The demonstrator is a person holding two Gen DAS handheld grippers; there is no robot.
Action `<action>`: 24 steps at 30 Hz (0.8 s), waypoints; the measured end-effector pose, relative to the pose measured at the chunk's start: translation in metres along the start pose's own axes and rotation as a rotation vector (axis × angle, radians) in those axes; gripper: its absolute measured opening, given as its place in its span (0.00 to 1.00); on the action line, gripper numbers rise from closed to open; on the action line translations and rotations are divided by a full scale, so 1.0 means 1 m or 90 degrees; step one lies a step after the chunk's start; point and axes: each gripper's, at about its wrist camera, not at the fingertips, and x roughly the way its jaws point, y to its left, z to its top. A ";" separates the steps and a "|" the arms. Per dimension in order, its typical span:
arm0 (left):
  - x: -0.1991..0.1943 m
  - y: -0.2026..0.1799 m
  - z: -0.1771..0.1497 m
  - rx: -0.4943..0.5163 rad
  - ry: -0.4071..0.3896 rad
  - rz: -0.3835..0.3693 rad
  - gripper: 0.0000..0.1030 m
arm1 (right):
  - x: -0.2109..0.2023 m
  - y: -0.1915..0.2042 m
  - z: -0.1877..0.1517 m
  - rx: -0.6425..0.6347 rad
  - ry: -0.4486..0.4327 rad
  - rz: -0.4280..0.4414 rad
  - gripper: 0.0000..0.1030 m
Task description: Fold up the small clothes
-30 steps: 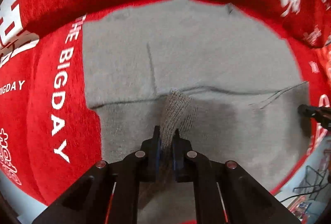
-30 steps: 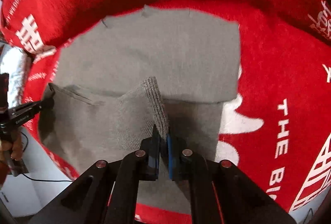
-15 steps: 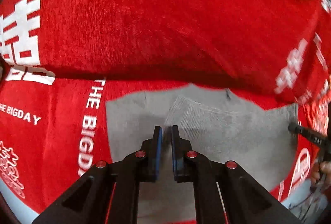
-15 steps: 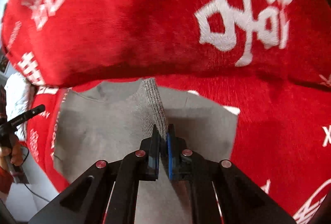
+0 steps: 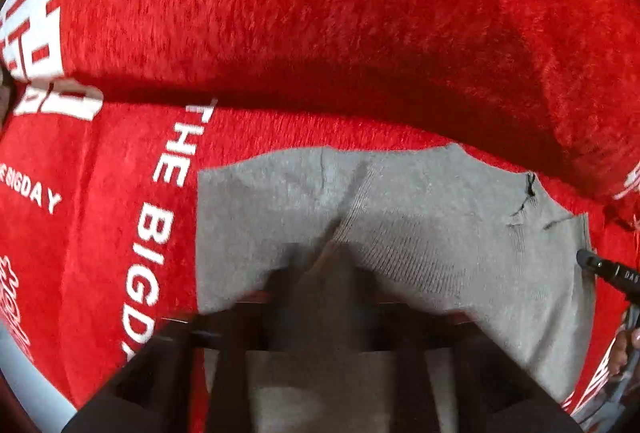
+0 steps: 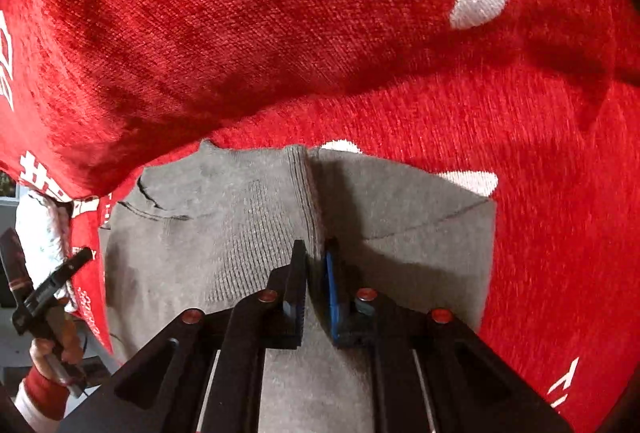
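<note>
A small grey knitted sweater (image 6: 240,233) lies on a red plush blanket (image 6: 360,53) with white lettering, close under a raised roll of the same blanket along the far side. The surface under the blanket does not show, so its kind cannot be told. The sweater's far edge sits almost against that roll; its near part runs out of view beneath both tools.

In the right wrist view the right gripper (image 6: 316,273) points down at the sweater. A ribbed fold of the knit rises as a ridge and runs straight into the narrow gap between the two fingers, one black, one with a blue pad. The jaws are just starting to open, yet the pads are still pressed close on the ribbed fold.

In the left wrist view the left gripper (image 5: 324,297) is smeared by motion blur — its fingers show only as dark shapes low in the picture. Its jaws are opening wide, and the ribbed hem in front of them lies loose on the sweater (image 5: 440,233), not pinched.

At the left edge of the right wrist view a hand (image 6: 54,349) with a red-and-white cuff holds the other tool — its black tip reaches toward the sweater's left edge. The same kind of black tip shows at the right edge of the left wrist view, over the sweater's right side.
</note>
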 end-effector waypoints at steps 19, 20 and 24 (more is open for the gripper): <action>0.005 -0.019 0.028 0.030 -0.017 -0.046 0.07 | -0.014 0.038 0.006 -0.095 -0.063 -0.004 0.06; 0.000 -0.013 0.027 0.022 -0.026 -0.050 0.07 | -0.010 0.037 0.010 -0.095 -0.061 -0.011 0.06; 0.018 0.000 0.026 0.010 -0.008 -0.018 0.07 | 0.029 0.026 0.017 -0.071 -0.017 -0.066 0.06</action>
